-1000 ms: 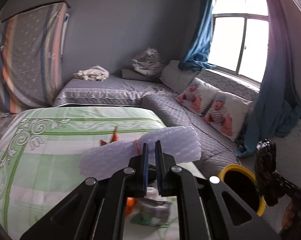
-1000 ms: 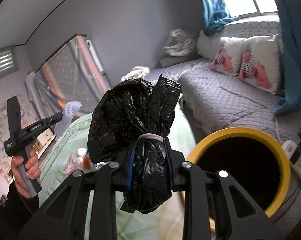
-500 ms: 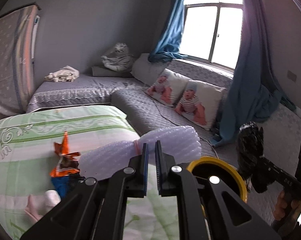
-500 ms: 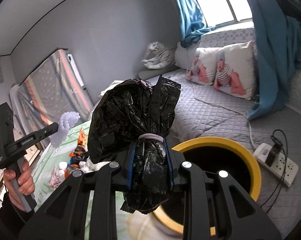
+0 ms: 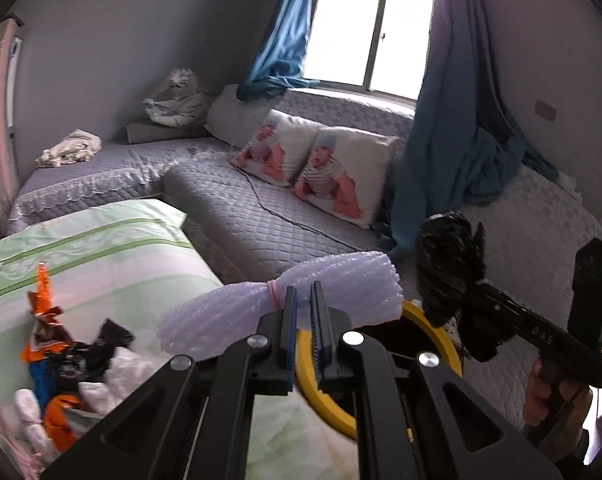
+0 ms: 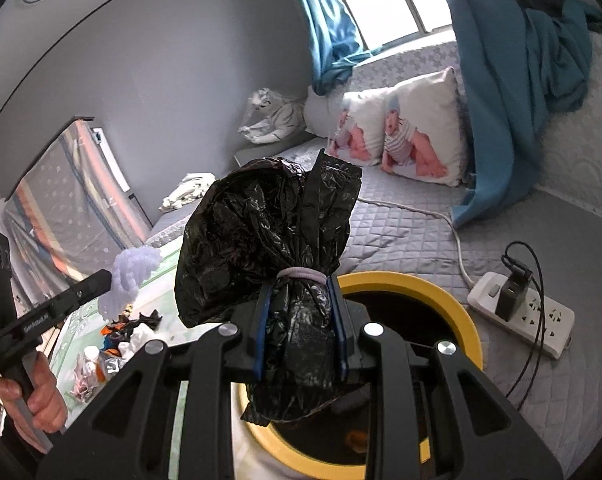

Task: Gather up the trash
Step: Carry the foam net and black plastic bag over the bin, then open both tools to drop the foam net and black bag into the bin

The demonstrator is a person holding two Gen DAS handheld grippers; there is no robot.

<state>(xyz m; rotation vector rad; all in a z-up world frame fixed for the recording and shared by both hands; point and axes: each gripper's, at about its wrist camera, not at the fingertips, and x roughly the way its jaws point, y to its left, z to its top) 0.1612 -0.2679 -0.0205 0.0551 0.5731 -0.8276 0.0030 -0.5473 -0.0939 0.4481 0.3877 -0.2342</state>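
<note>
Black plastic, tied off with a pale band, fills the right gripper (image 6: 301, 328): its fingers pinch the crumpled black bag (image 6: 269, 240) just below the band, with the bag's long axis running forward along the fingers, the bunched bulk pointing away from the claw and a short tail hanging beneath it. Directly under and ahead of this claw lies the yellow-rimmed bin (image 6: 457, 312), its dark mouth open upward. The left gripper (image 5: 303, 316) is pressed together on a roll of white bubble wrap (image 5: 285, 308) bound by a pink rubber band; the roll lies crosswise to the fingers, its long axis running side to side, with the bin's rim (image 5: 441, 332) showing just beyond and below the claw. More litter remains on the green-patterned bedcover (image 5: 101, 256), to the left of that claw. Judged from this, the release is best made once each bundle sits squarely over the opening, letting go low so that the light, springy wrap does not catch the rim and bounce out.
</note>
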